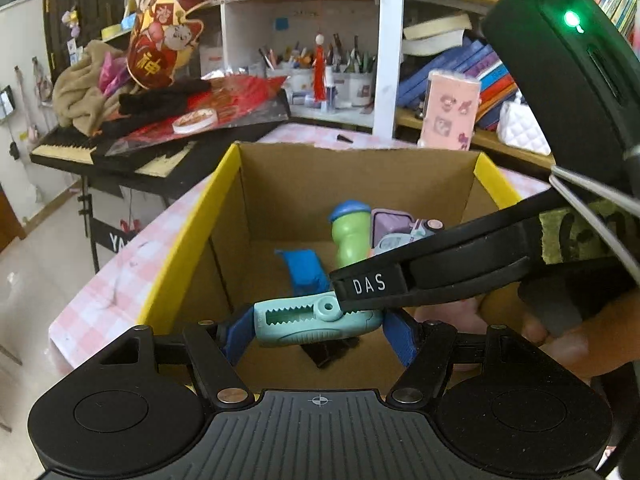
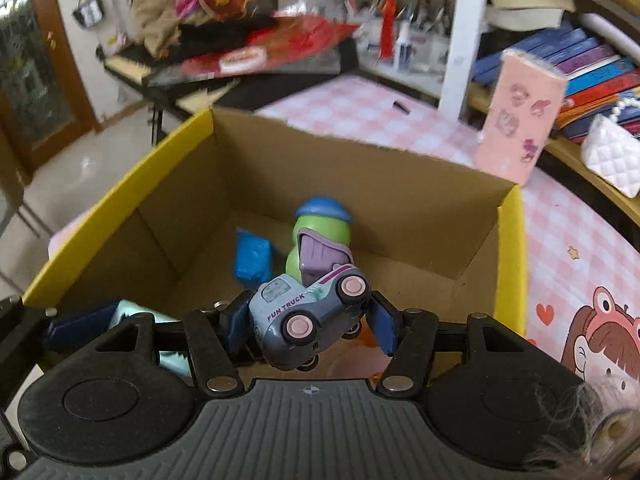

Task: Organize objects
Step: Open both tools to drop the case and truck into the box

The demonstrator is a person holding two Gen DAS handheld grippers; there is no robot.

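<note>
The left hand-held gripper (image 1: 318, 330) is clamped on a teal serrated plastic toy tool (image 1: 316, 322), held above the near end of the open cardboard box (image 1: 188, 240) with the yellow rim. The right hand-held gripper (image 2: 307, 326) grips a grey toy truck (image 2: 308, 316) marked "FUN TRUCK", tilted with its wheels facing up and right, also over the near part of the box. Inside, toward the far wall, stand a green bottle with a blue cap (image 1: 348, 236) and a blue crumpled piece (image 1: 306, 270) to its left. The box sits on a worktop covered by a pink checked cloth (image 2: 560, 240).

The two grippers crowd the same opening: in the left wrist view the right one's black arm crosses just over the teal tool. If both lower together they may knock each other and jar a toy loose. The truck, held askew, could slip or roll on release and topple the upright bottle.
</note>
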